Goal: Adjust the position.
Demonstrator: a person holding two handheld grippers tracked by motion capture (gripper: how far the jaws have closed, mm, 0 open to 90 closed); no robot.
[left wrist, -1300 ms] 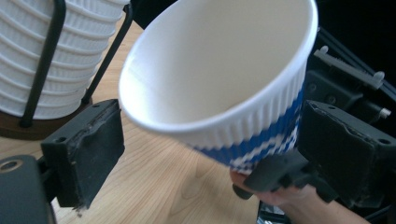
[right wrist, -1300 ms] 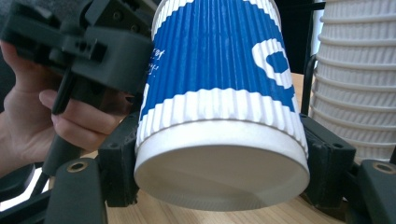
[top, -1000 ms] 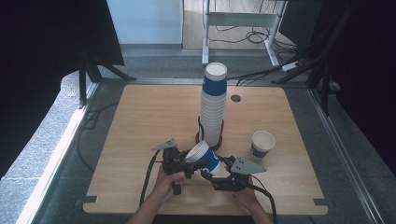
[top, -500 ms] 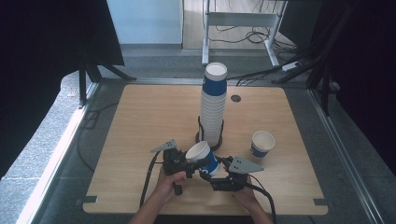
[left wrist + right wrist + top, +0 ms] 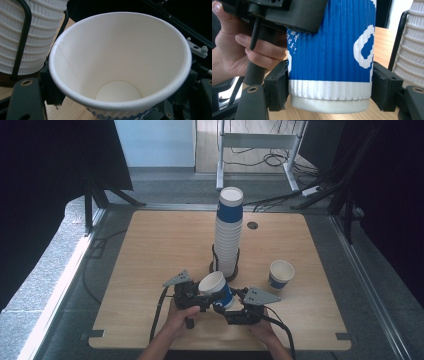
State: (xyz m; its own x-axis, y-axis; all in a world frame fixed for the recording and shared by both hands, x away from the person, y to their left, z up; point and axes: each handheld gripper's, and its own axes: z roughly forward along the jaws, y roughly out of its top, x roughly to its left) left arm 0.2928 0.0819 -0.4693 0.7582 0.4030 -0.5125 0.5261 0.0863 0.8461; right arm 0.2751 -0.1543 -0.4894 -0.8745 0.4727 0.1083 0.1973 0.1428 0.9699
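A blue-and-white ribbed paper cup is held off the light wooden worktop near the middle of its near edge, tilted with its open mouth toward the left and up. Both grippers meet at it. The right gripper has its jaws closed on the cup's lower part, one black pad pressed to each side of the ribbed wall just above the white band at the base, as the right gripper view shows. The left gripper comes in from the other side; its jaws have just been closing, and they now stand nearly together at the cup's rim. In the left gripper view the cup's white inside faces the camera, but whether the pads actually pinch the rim cannot be told there.

Just behind the held cup, toward the worktop's centre, stands a tall stack of the same paper cups in a black wire holder. A single upright blue-and-white paper cup stands apart toward the right edge.
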